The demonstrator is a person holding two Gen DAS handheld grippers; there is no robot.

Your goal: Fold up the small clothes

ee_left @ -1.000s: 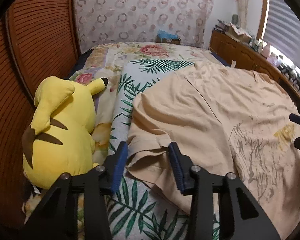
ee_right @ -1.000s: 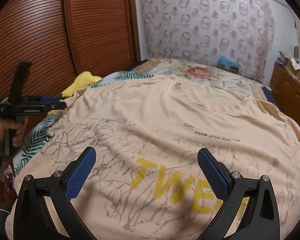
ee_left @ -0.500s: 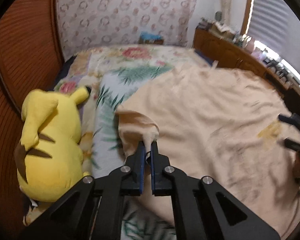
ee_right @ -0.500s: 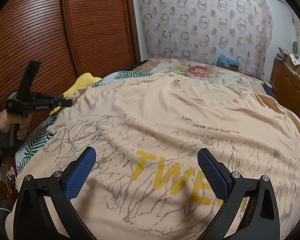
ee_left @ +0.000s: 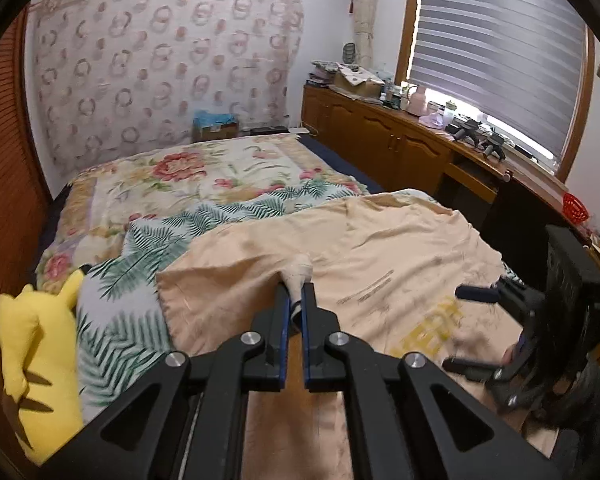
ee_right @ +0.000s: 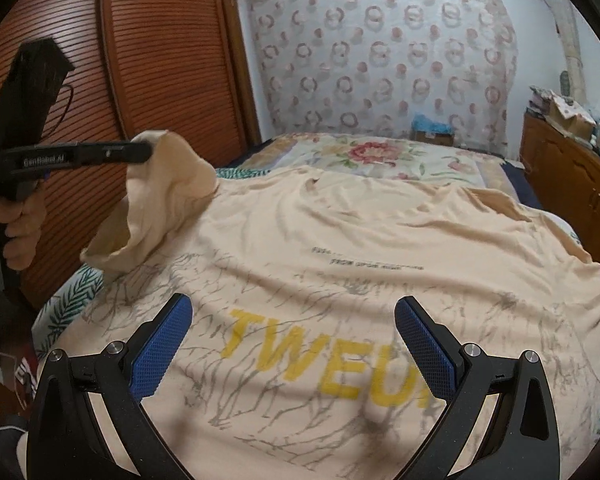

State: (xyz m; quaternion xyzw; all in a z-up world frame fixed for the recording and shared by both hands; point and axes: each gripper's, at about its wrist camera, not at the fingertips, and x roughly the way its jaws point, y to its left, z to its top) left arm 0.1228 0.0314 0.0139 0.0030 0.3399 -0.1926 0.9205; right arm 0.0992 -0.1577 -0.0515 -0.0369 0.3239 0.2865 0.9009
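A peach T-shirt [ee_right: 360, 240] with yellow letters and grey branch print lies spread on the bed; it also shows in the left wrist view [ee_left: 380, 248]. My left gripper [ee_left: 294, 300] is shut on the shirt's left sleeve [ee_right: 168, 184] and holds it lifted above the bed. It shows in the right wrist view [ee_right: 140, 152] at the left, gripping the raised sleeve. My right gripper [ee_right: 292, 340] is open and empty, low over the printed chest. It shows in the left wrist view [ee_left: 472, 328] at the right.
A yellow plush toy [ee_left: 32, 352] lies at the bed's left edge by the wooden louvred wardrobe [ee_right: 160, 60]. Floral and leaf-print bedding [ee_left: 188, 184] covers the bed. A wooden sideboard [ee_left: 400, 144] with clutter runs along the right under the window.
My left gripper closed on the sleeve, then lifted it up and inward over the shirt. My right gripper stayed open over the chest print.
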